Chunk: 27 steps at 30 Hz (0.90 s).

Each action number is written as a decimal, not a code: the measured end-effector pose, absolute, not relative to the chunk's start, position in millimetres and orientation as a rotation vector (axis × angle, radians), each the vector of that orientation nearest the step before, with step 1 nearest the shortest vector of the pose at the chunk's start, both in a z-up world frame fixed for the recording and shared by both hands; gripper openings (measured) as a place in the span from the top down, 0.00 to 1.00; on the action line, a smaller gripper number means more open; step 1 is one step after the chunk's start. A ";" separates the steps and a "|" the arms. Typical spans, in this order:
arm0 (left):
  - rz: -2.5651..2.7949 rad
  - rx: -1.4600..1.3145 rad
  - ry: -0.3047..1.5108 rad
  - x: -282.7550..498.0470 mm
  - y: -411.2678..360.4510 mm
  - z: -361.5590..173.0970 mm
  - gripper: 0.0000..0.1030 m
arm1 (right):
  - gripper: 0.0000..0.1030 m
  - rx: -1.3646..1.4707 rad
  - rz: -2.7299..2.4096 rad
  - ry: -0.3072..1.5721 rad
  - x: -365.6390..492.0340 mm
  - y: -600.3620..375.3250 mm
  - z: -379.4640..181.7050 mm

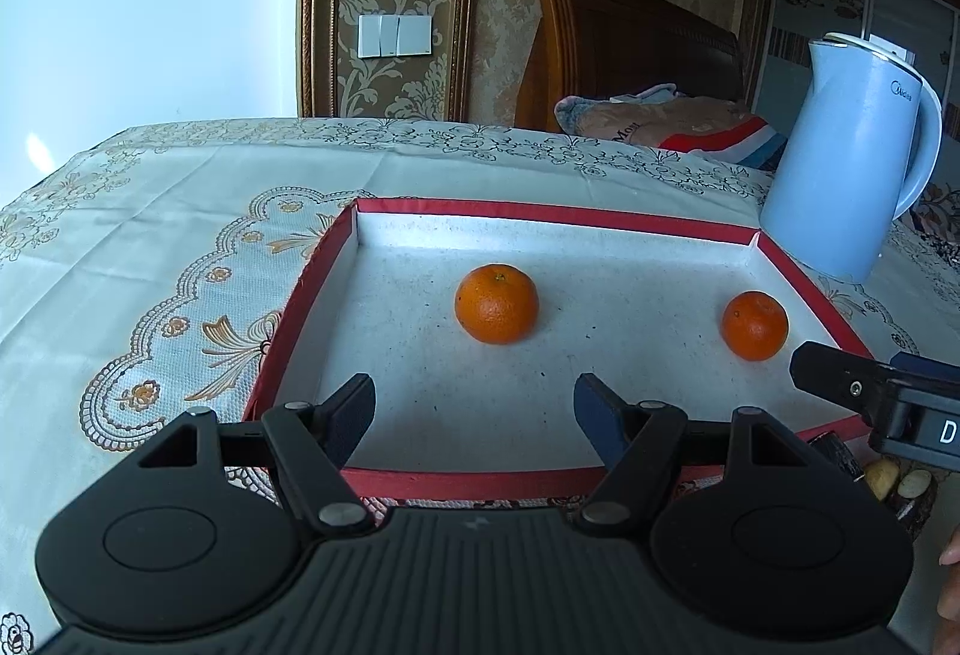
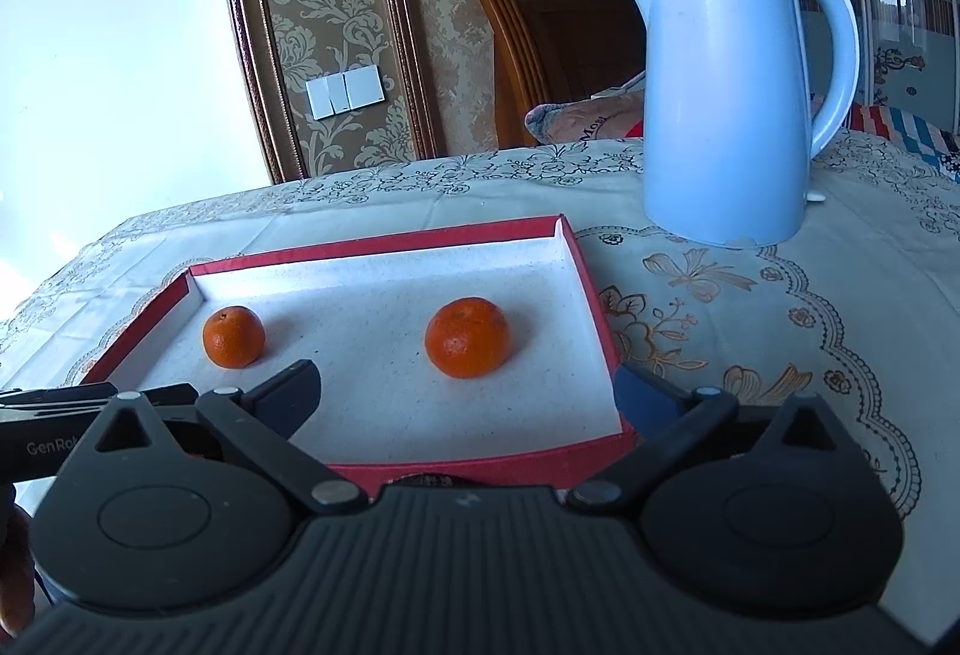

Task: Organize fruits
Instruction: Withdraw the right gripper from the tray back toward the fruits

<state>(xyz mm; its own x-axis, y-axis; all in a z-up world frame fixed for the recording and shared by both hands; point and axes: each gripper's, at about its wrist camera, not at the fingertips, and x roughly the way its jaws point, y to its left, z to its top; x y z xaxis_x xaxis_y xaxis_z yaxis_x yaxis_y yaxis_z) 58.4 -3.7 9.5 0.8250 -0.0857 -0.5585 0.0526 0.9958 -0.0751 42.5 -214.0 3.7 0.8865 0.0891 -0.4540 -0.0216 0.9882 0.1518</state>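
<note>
Left wrist: our left tongs (image 1: pixel 474 415) gape empty, orange (image 1: pixel 497 311) at twelve o'clock; right tongs (image 2: pixel 468 403) wide, empty.

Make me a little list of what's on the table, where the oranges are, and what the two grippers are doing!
table cover: cream floral tablecloth
tray: red-rimmed box lid with a white inside
oranges: two, both in the tray, apart; left orange, right orange
kettle: light blue kettle, upright on the cloth beyond the tray's right corner
left gripper: open, empty, facing the left orange
right gripper: open wide, empty, facing the right orange
touching fruit: neither gripper
</note>
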 end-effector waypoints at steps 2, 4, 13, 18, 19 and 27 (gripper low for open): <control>-0.077 -0.056 0.596 54.5 -3.7 8.9 0.29 | 0.00 0.144 0.057 0.477 40.3 -214.2 3.2; -0.080 -0.051 0.596 52.0 -3.6 8.4 0.29 | 0.00 0.145 0.060 0.477 38.2 -213.9 2.5; -0.088 0.012 0.517 18.0 -4.5 9.1 0.20 | 0.00 0.144 0.064 0.466 18.9 -215.2 -2.7; -0.090 0.022 0.525 12.8 -3.4 7.1 0.20 | 0.00 0.145 0.062 0.469 19.2 -215.1 -3.3; -0.094 0.013 0.532 13.3 -1.6 6.4 0.20 | 0.00 0.144 0.061 0.469 19.0 -215.2 -3.2; -0.157 -0.090 0.607 11.2 14.7 1.6 0.20 | 0.00 0.141 0.059 0.470 18.7 -216.0 -4.2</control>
